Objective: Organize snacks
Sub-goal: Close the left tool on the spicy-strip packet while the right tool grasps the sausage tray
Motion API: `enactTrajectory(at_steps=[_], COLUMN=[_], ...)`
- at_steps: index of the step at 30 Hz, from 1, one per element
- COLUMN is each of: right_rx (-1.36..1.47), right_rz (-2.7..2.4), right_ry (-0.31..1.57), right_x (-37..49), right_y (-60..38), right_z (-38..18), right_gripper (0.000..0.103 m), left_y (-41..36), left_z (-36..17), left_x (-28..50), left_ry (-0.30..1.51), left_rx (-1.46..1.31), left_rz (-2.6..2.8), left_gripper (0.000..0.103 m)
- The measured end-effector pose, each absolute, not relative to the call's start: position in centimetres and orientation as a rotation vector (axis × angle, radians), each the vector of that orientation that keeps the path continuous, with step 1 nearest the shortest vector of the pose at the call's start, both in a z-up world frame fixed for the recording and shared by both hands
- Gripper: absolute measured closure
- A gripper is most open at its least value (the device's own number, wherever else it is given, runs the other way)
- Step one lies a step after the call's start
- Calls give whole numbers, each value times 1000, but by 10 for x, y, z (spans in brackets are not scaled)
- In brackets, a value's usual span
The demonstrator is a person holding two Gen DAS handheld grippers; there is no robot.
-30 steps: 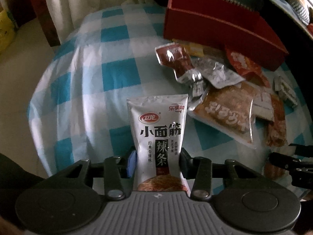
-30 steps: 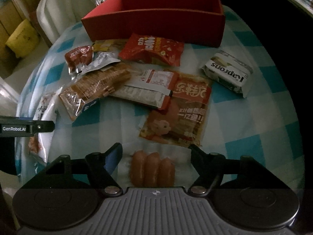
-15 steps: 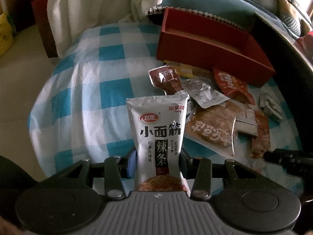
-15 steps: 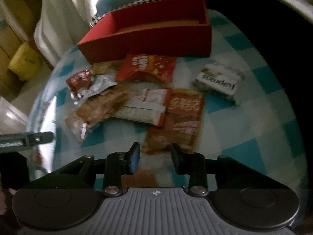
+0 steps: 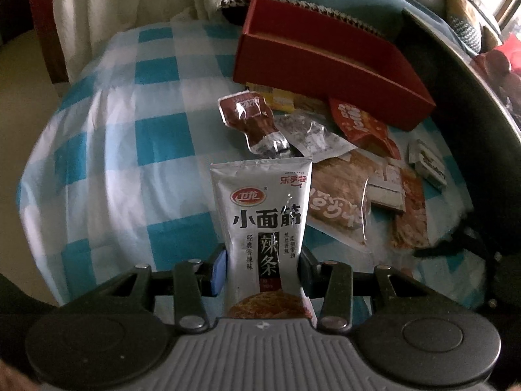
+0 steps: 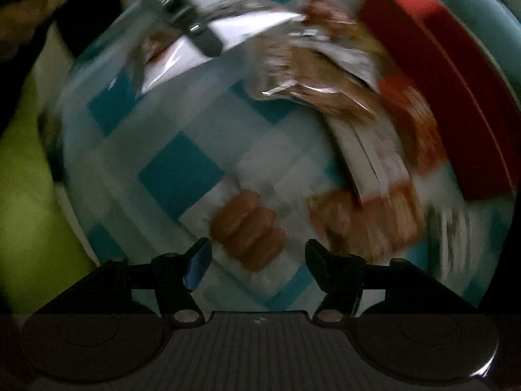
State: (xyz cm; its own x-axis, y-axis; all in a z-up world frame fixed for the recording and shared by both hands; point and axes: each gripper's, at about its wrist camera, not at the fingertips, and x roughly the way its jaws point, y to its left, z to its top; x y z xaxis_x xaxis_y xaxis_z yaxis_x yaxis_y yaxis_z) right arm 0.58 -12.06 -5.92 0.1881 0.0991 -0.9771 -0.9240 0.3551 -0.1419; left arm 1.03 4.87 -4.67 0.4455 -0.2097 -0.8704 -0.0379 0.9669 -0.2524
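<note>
My left gripper (image 5: 262, 270) is shut on the lower part of a white spicy-strip pouch (image 5: 263, 215), held upright above the checked cloth. The open red box (image 5: 325, 62) stands beyond it at the back right. In the blurred right wrist view, my right gripper (image 6: 257, 257) points steeply down and its jaws are opening. A clear pack of three sausages (image 6: 249, 229) lies on the cloth between and just beyond the fingertips, and the pads do not press it. The red box (image 6: 456, 97) sits at the upper right there.
Several snack packets (image 5: 338, 195) lie spread in front of the red box: a dark red sachet (image 5: 250, 114), a red-orange bag (image 5: 358, 120) and a small white pack (image 5: 426, 163). The blue-and-white checked cloth (image 5: 130, 150) is bare on the left, where the table edge drops off.
The right gripper rolled sharply, so the sausages and box now sit skewed in its view; its jaws narrowed, then widened again. The left gripper tilted up slightly, still gripping the pouch.
</note>
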Motion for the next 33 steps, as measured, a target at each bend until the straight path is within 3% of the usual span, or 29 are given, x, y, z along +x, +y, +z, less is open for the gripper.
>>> enactTrajectory(at_steps=[7, 12, 14, 16, 18, 20, 24, 33], right_rx=[-1122, -1059, -1012, -917, -808, -733, -782, -796], right_rz=[1101, 1008, 926, 877, 822, 768, 767, 754], right_ry=[1142, 1142, 1171, 1209, 1233, 1211, 1174, 1209], right_x=[11, -5, -12, -15, -13, -11, -22, -26], right_y=[-102, -121, -125, -128, -132, -132, -125, -126], right_z=[-87, -90, -90, -86, -83, -84, -93, -97], right_gripper=[2, 3, 6, 18, 18, 16, 0, 0], left_y=[53, 52, 50, 49, 50, 52, 54, 54], left_z=[-49, -51, -50, -51, -51, -52, -52, -53], left_x=[11, 15, 15, 15, 16, 16, 15, 14], left_ry=[1122, 1133, 1130, 1132, 1135, 1140, 1137, 1146], left_rx=[-281, -293, -287, -288, -297, -303, -307, -296], left_rz=[-113, -133, -143, -147, -147, -145, -145, -160], left_gripper=[65, 65, 65, 65, 65, 65, 65, 65])
